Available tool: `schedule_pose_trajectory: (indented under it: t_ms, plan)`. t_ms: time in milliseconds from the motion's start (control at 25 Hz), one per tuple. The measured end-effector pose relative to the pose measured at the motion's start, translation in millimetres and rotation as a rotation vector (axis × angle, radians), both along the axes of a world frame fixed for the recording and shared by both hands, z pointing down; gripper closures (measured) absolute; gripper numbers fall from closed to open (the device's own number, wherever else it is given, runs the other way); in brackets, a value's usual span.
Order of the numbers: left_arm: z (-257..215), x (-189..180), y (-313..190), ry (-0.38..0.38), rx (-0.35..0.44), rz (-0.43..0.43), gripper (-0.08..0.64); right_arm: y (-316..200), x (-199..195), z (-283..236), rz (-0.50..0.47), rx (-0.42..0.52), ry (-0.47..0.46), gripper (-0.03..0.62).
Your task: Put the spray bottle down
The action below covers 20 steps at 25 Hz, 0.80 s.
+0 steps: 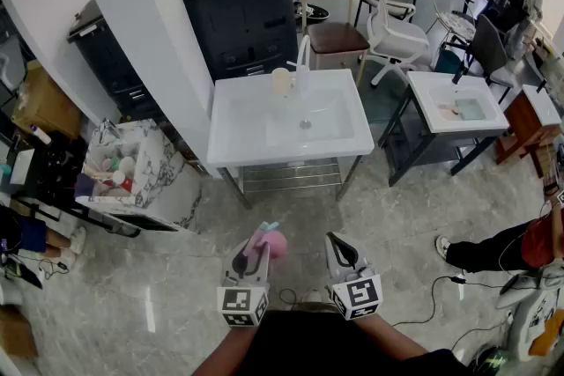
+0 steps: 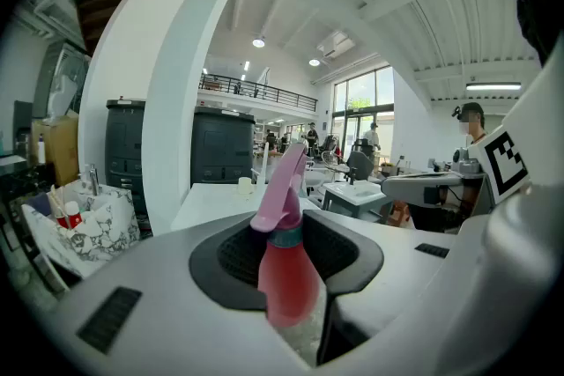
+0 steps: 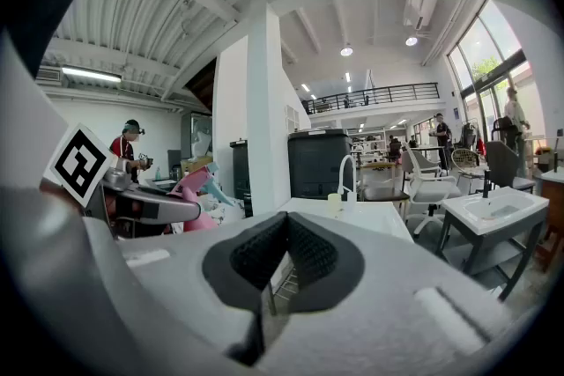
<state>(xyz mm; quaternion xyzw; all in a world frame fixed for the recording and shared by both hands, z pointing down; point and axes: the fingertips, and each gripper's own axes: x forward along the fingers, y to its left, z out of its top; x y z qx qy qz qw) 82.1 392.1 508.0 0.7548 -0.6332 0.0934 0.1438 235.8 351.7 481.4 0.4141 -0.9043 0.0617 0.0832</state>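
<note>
Left gripper (image 1: 253, 258) pinches spray bottle (image 2: 285, 273); right gripper (image 3: 269, 276) pressed together, empty. Table (image 1: 284, 157) well ahead: release here would likely drop it to floor (image 1: 176, 277).

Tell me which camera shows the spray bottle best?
Left gripper view: the bottle stands big and centred, gripped in the left tongs. Head view shows only a pink bit from above; right gripper view shows it small, far left.

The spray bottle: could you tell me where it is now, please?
The pink spray bottle is clamped in the left gripper, low in the head view, over the floor short of the sink, beside the right gripper.
</note>
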Motion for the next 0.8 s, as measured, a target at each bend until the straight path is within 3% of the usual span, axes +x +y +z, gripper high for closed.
schedule_pose_trajectory:
  t_ms: [440,800]
  plan:
    - [7.5,44.0,5.0,0.007,0.006,-0.003,0.419,2.3,42.2,16.2,0.021,-0.079,-0.054,0.594]
    - [15.4,14.5,-43.9,0.006,0.003,0.026,0.419,-34.9,9.5,26.4,-0.017,-0.059,-0.001,0.594]
